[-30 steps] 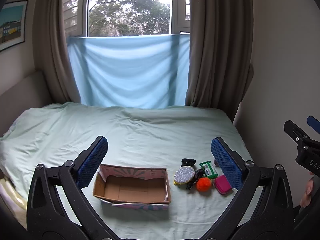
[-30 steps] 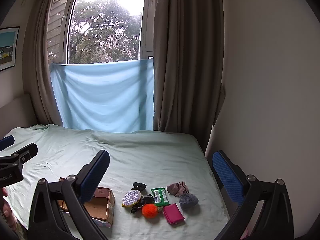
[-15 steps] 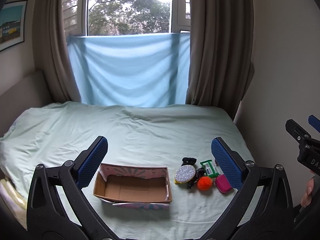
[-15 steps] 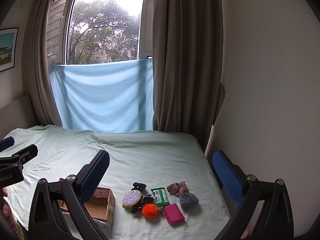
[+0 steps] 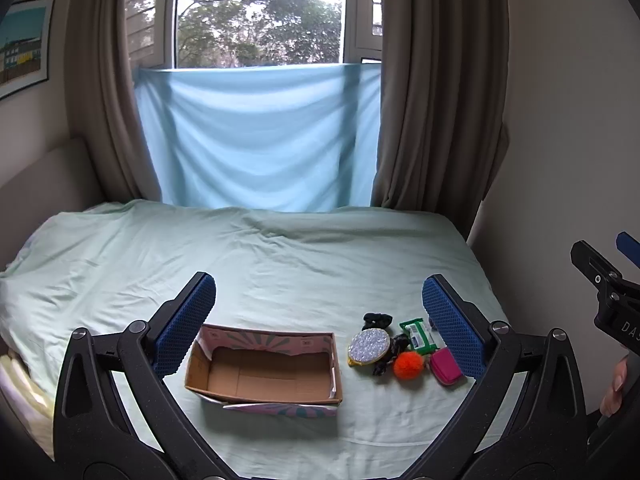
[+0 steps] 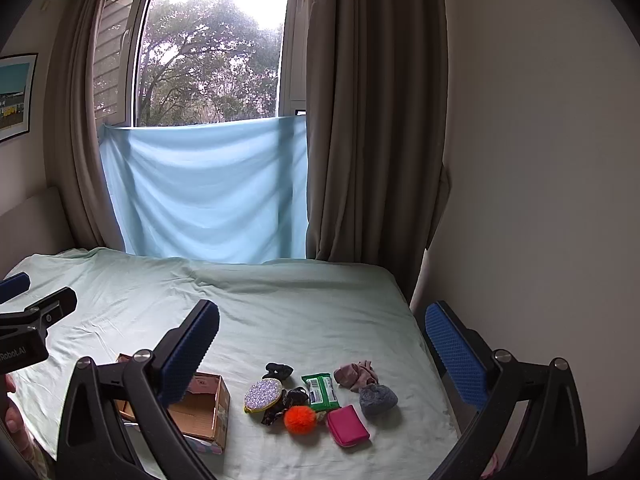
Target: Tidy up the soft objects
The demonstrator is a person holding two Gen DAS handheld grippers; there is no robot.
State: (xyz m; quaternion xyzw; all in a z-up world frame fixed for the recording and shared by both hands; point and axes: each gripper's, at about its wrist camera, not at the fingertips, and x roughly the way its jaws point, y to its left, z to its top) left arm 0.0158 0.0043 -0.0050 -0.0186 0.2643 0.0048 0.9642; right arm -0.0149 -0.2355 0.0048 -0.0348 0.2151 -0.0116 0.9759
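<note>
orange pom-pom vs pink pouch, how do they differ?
The orange pom-pom is round and fluffy; the pink pouch is flat, rectangular and smooth. The pom-pom lies nearer the cardboard box; the pouch lies on its far side. Both rest loose on the green sheet, outside the box.

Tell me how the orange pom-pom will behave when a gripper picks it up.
The orange pom-pom looks fluffy, so it will probably squash between the pads and weigh little. Its round shape suggests it may roll on the sheet if nudged, perhaps toward the pink pouch.
</note>
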